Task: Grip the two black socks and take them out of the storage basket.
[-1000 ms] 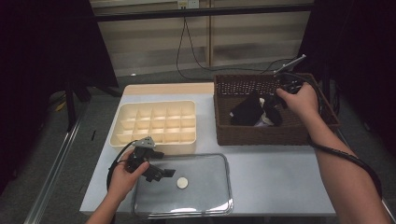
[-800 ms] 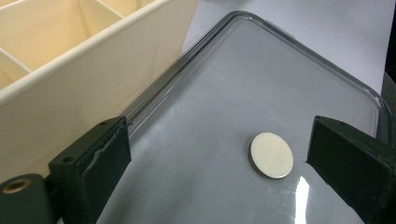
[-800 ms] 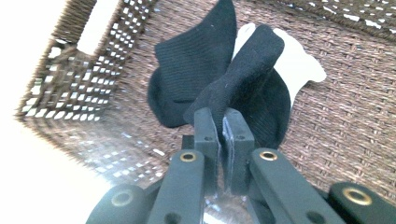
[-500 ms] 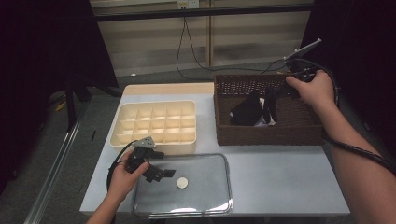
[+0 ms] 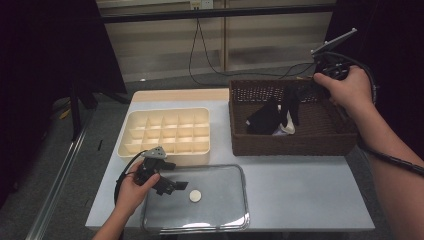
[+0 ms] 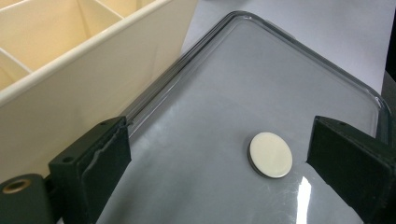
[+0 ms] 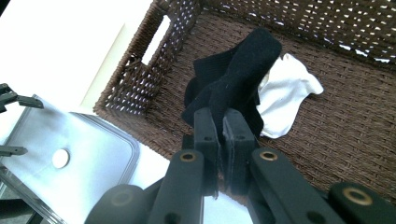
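My right gripper hangs over the brown wicker basket, shut on a black sock that dangles from it. In the right gripper view the jaws are pressed together on that black sock. A white sock lies under it on the basket floor, and another dark sock lies beside it. My left gripper rests on the clear lid, open. Between its wide jaws sits the lid's white round disc, nearer the right jaw and touched by neither.
A cream tray with several compartments stands behind the lid, close to my left hand. The basket takes up the table's back right. Bare table surface lies in front of the basket. Cables trail behind the table.
My right hand has risen from inside the basket and drawn the black sock up with it. The left hand and gripper have stayed on the lid.
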The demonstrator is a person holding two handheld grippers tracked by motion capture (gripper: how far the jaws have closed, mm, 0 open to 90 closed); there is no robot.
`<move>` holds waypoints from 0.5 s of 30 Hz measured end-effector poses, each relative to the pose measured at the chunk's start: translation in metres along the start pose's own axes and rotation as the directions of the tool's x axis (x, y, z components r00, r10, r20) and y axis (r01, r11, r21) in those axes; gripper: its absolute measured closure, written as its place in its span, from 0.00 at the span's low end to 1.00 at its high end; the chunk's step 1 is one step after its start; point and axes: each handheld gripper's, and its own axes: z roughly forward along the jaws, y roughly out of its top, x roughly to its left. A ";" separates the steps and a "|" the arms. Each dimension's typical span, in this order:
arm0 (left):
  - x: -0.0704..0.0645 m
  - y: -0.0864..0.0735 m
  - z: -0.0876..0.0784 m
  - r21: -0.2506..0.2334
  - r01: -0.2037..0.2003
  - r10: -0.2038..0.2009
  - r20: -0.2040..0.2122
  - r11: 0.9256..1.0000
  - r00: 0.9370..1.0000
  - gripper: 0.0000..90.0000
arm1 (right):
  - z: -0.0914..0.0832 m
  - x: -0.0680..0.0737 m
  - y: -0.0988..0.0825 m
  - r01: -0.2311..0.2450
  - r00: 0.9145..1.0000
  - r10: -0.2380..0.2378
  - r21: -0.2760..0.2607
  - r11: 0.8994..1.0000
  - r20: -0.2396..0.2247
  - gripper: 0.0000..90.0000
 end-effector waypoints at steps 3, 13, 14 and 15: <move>0.000 0.000 0.000 0.009 -0.007 0.007 -0.002 1.000 1.000 0.07 | -0.005 0.003 -0.001 0.006 1.000 -0.006 0.002 1.000 -0.005 0.95; -0.002 0.001 0.001 0.007 -0.012 0.012 -0.003 1.000 1.000 0.07 | -0.021 0.014 -0.005 0.033 0.999 -0.033 -0.007 0.999 -0.007 0.95; -0.002 0.001 0.001 0.005 -0.012 0.012 0.000 1.000 1.000 0.07 | -0.022 0.016 -0.006 0.036 0.999 -0.036 -0.006 0.999 -0.011 0.95; -0.002 0.001 0.001 0.005 -0.013 0.013 -0.002 1.000 1.000 0.07 | -0.023 0.017 -0.006 0.035 0.999 -0.035 -0.005 0.999 -0.016 0.95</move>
